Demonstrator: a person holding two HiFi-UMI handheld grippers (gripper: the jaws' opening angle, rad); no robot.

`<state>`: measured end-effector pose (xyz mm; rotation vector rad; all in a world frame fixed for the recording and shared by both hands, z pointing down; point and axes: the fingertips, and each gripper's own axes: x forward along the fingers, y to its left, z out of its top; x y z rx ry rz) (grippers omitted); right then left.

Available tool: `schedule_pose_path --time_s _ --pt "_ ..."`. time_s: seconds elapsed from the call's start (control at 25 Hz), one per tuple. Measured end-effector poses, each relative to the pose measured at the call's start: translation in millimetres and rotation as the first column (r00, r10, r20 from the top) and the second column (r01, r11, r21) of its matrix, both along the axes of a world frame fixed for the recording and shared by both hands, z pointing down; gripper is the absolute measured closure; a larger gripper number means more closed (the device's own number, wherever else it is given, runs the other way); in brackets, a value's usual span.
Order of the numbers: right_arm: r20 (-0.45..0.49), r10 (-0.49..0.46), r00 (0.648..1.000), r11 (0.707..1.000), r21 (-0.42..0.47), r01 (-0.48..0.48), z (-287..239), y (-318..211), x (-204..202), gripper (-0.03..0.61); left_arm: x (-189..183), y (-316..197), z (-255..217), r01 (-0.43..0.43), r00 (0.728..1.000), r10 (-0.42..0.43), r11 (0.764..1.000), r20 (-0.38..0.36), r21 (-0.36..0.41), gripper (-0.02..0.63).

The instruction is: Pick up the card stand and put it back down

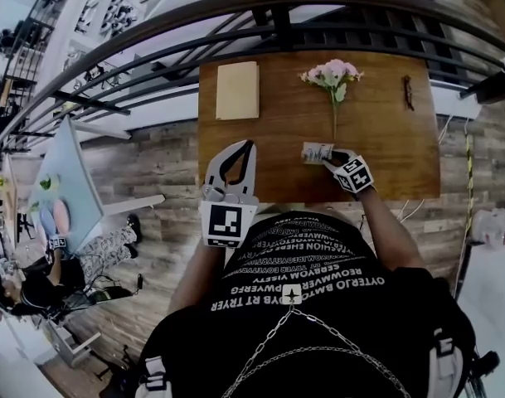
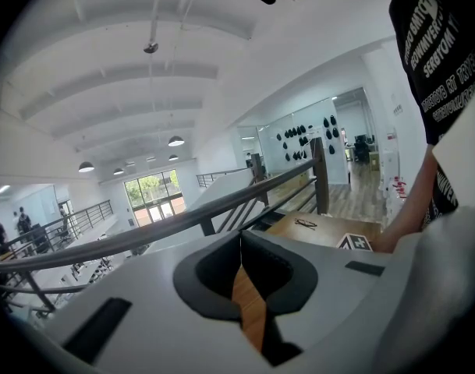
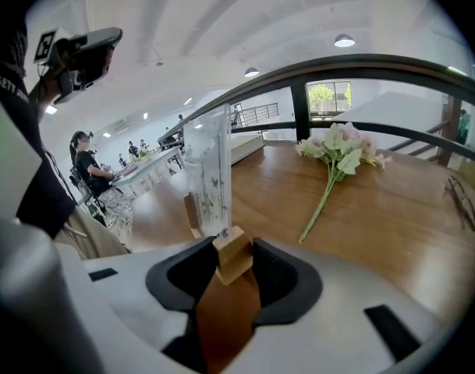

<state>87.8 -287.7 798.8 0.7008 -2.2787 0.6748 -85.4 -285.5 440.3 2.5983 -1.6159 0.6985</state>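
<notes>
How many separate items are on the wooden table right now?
4: pale rectangular board far left, pink flower sprig centre, small dark object right, clear wooden-based card stand at near edge.

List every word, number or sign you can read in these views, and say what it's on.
Shirt: lines of white capitals, upside down in the head view, too distorted to quote.
Card in the stand: small dark marks, too small to read.
Marker cubes: black-and-white square patterns only, no letters or numbers.
Pad: no print visible.
Nothing here can be quoted reliably.
</notes>
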Motion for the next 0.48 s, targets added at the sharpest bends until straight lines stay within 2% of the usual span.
schedule_pose_path --time_s 0.2,0.48 --pt "0.033 0.035 0.999 0.999 -0.038 -0.033 -19 -1 5 0.425 11 5 0 -0.005 1.0 0.005 1.0 -0.006 0.005 0.586" --pt "0.016 0.018 1.0 1.0 0.01 -0.018 -60 -4 11 0.423 24 12 -6 -0.006 1.0 0.007 1.0 -0.019 0.023 0.586"
